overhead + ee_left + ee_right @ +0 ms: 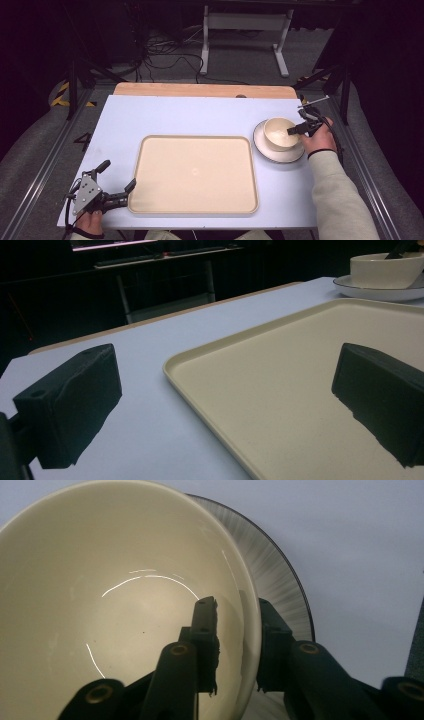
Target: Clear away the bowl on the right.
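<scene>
Bowl (280, 132) wall is pinched by the right claw (295, 130), one jaw inside and one outside the rim, near the bench's right edge, where the bowl sits on a plate (277, 152). The left claw (119, 182) is held released at the front left corner, its jaws straddling the tray (195, 172) rim. By appearance, gripping is done; lifting and placing, perhaps onto the bare tray, remain. A pale blue bench (200, 117) top with a wooden far edge is seen; beyond it, a dark room, cables and a white stand.
</scene>
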The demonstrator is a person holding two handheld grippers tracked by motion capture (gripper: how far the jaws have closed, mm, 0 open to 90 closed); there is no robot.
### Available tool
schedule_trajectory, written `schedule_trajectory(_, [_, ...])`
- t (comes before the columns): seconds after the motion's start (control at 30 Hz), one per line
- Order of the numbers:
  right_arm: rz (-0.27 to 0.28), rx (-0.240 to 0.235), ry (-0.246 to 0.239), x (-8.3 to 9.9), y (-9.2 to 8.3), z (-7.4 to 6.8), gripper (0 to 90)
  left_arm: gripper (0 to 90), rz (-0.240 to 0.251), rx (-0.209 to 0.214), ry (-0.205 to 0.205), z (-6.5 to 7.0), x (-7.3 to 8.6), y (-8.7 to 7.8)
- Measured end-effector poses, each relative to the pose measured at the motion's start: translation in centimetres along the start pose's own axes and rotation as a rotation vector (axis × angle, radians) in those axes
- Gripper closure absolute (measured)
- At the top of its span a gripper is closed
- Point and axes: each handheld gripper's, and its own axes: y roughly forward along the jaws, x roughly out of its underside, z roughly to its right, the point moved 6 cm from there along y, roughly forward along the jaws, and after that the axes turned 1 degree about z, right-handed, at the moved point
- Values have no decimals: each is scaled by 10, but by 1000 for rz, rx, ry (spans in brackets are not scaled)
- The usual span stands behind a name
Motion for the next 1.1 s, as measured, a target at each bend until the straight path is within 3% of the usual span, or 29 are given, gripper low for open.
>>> schedule_trajectory(0.23, [-22, -7, 39, 1, 3, 2, 824, 2, 0, 1, 0, 0, 0, 0])
schedule_trajectory(0.77, [-30, -78, 132, 1, -4, 1, 837, 3, -9, 3, -4, 0, 0, 1])
schedule_trajectory(1.1, [-36, -51, 142, 2, -16, 5, 834, 3, -8, 3, -3, 0, 0, 1])
